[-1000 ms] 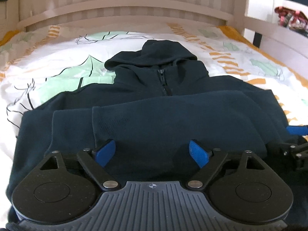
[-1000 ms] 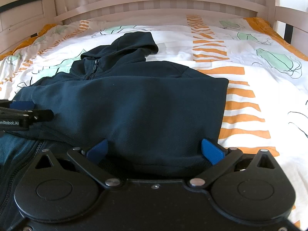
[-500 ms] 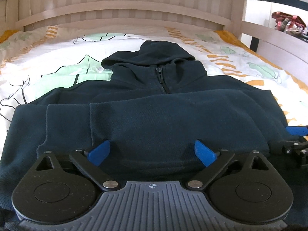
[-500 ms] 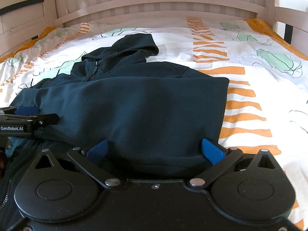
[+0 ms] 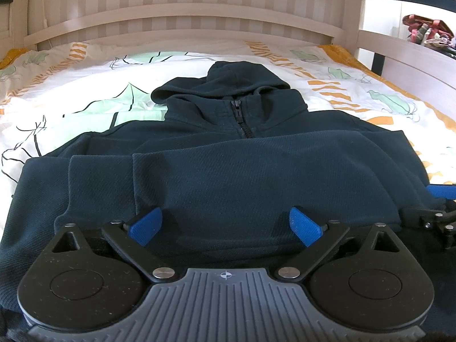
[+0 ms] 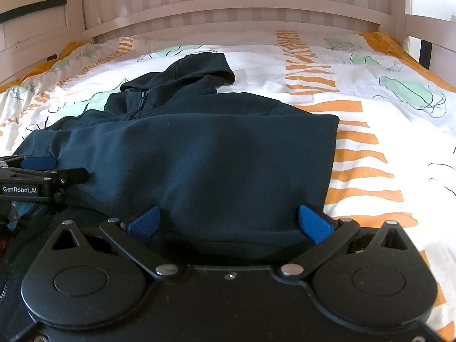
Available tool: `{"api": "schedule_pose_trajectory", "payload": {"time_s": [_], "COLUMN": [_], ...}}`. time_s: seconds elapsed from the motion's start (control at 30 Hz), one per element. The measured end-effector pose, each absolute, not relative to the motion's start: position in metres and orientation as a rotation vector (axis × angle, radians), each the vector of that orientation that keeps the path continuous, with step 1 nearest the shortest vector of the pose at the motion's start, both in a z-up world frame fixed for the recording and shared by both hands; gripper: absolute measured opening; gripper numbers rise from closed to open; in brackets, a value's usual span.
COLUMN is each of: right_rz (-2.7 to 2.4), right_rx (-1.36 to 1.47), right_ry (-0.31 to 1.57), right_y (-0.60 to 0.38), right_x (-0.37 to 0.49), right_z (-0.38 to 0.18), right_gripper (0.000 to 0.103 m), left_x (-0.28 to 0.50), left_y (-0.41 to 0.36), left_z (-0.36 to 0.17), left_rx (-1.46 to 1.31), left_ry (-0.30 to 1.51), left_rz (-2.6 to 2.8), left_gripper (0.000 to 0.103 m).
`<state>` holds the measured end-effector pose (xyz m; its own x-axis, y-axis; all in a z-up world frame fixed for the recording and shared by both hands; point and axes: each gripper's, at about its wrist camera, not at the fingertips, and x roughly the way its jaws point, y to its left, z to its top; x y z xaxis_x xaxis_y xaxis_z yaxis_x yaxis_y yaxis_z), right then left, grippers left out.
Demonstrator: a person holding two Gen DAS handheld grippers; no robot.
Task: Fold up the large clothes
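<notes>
A dark navy zip hoodie [image 5: 256,171] lies on the bed with its hood [image 5: 239,77] toward the headboard. Its lower part is folded up over the chest, just below the zipper [image 5: 242,119]. My left gripper [image 5: 225,225] is open wide over the near folded edge, its blue pads apart and not pinching the fabric. My right gripper [image 6: 228,225] is open the same way over the hoodie's [image 6: 213,156] right half. One right gripper pad [image 5: 441,191] shows at the left wrist view's right edge. A left gripper pad [image 6: 37,163] shows at the right wrist view's left edge.
The bed cover [image 5: 85,94] is white with orange stripes and green leaves. A slatted wooden headboard [image 5: 185,17] closes the far end. A side rail [image 5: 413,54] runs along the right, with colourful items [image 5: 427,31] beyond it.
The left gripper's jaws have spread wider, and its view has drawn back a little from the hoodie. The right gripper has stayed open and still.
</notes>
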<state>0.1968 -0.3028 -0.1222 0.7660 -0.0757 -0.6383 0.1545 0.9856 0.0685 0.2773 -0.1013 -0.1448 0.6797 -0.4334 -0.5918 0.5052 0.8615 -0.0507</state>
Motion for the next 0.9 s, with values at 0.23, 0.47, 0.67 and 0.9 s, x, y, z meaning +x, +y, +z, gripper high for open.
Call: {"api": "schedule_pose_trajectory", "payload": {"time_s": [0.23,0.47,0.67,0.9], "right_rz": [-0.125,-0.124,-0.123,-0.120], "right_rx": [0.119,0.120,0.123,0.131], "right_ry": [0.688,0.689,0.689,0.689], "right_y": [-0.3031,-0.3042,-0.3042,-0.3050], "right_x": [0.1973,0.1973,0.1973,0.1971], "right_z": [-0.1224,-0.1230,-0.1234,-0.1232], "right_gripper": [0.103,0.103,0.103,0.103], "left_x": [0.2774,0.2779,0.2780,0.2781], "left_y": [-0.1014,-0.1004,-0.1000,-0.0996], "left_z": [-0.1450,-0.1437,-0.1434,-0.1434], "left_rx": [0.121,0.115,0.111,0.109], "left_ry": [0.632,0.633,0.633,0.633], "left_rz": [-0.528,-0.531,-0.533,-0.533], "left_gripper": [0.098,0.098,0.098,0.098]}}
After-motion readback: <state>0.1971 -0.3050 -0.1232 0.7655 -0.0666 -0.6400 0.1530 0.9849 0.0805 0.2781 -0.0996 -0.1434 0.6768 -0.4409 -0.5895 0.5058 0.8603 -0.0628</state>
